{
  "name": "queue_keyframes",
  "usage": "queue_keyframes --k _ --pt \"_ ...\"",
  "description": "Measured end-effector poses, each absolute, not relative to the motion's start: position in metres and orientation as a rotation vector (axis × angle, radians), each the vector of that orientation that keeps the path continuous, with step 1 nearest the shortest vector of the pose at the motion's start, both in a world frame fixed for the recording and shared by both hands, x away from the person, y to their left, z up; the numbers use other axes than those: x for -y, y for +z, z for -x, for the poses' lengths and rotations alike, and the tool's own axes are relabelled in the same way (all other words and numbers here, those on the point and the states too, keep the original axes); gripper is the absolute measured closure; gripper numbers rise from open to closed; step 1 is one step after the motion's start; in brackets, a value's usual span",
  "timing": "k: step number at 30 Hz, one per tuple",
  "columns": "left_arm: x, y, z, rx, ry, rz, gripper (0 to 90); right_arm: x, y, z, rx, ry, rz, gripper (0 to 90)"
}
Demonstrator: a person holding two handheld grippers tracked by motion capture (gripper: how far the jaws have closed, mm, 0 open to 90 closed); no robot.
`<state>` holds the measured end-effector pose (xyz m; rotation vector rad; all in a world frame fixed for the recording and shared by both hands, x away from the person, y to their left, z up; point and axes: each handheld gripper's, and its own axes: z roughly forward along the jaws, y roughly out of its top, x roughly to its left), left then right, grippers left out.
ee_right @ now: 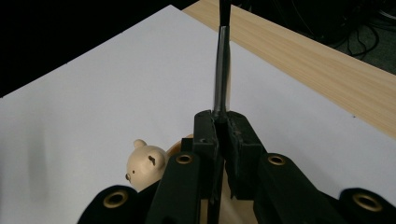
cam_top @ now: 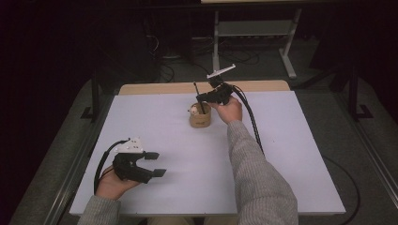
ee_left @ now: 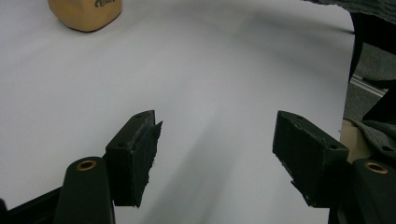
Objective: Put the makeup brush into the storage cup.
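Black pen clamped between right gripper's jaws.

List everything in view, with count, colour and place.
Pen holder: one, tan wood, far middle of the table.
Bear figure: one, pale wood, at the holder's rim.
Pen: one, dark and slim, upright over the holder, clamped between the right gripper's jaws.
Table: one, white top with a bare wooden strip along the far edge.
Stand: one, grey metal, on the floor beyond the table.
Right gripper: one, black, shut on the pen above the holder.
Left gripper: one, black, jaws open, near left of the table.
Sleeves: two, grey knit, near edge.
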<state>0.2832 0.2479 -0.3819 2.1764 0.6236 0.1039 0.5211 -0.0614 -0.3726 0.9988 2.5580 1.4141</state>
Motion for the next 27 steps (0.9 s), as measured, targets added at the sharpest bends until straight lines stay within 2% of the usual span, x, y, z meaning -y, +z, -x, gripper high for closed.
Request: queue_keyframes --k 7,13,27 --pt "-0.248 -0.382 -0.283 -0.627 0.106 -2.171 30.1 0.060 -0.375 -0.520 -2.571 1.390 -0.996 81.8" --pt "-0.250 -0.384 -0.285 -0.639 0.110 -2.167 28.5 0.062 -0.378 -0.516 -2.553 1.367 -1.008 72.5" --pt "-0.246 -0.384 -0.285 -0.640 0.124 -2.172 28.0 0.096 -0.371 -0.495 -2.492 1.441 -1.013 67.3"
